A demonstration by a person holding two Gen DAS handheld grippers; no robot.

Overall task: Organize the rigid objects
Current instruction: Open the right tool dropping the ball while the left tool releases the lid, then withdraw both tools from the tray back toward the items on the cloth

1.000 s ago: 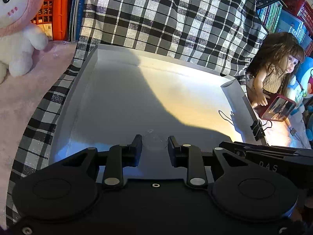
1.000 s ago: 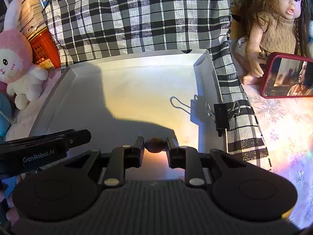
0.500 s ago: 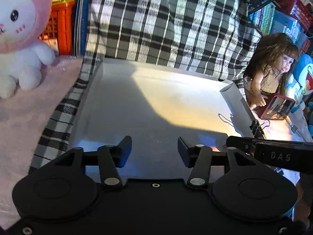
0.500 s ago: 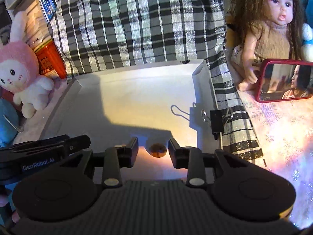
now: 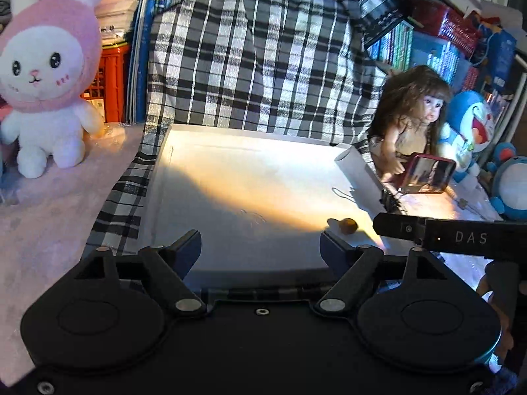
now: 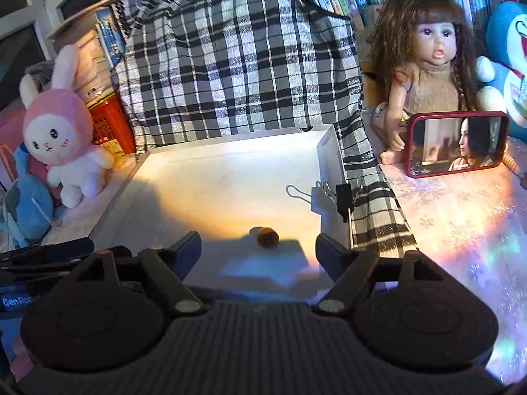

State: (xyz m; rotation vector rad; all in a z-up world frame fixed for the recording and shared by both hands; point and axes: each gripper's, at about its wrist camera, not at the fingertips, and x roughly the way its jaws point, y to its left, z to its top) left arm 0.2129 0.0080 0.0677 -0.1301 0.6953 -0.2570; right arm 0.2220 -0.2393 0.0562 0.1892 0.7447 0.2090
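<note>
Left wrist view: the left gripper [image 5: 260, 245] hangs with fingers spread wide and empty above the white tray [image 5: 230, 177], a small brown object [image 5: 348, 225] lying on the tray floor toward its right wall. Right wrist view: the right gripper [image 6: 258, 247] is likewise spread apart, the brown object [image 6: 267, 237] resting free on the tray [image 6: 210, 177] just ahead between its fingertips, near a black binder clip [image 6: 344, 197] on the tray wall

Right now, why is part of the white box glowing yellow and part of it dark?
In the left wrist view, warm light falls across the middle of the white box, and the near part lies in shadow. In the right wrist view, the binder clip casts a crisp loop shadow on the box floor, and the small brown bead sits at the shadow's edge.
</note>
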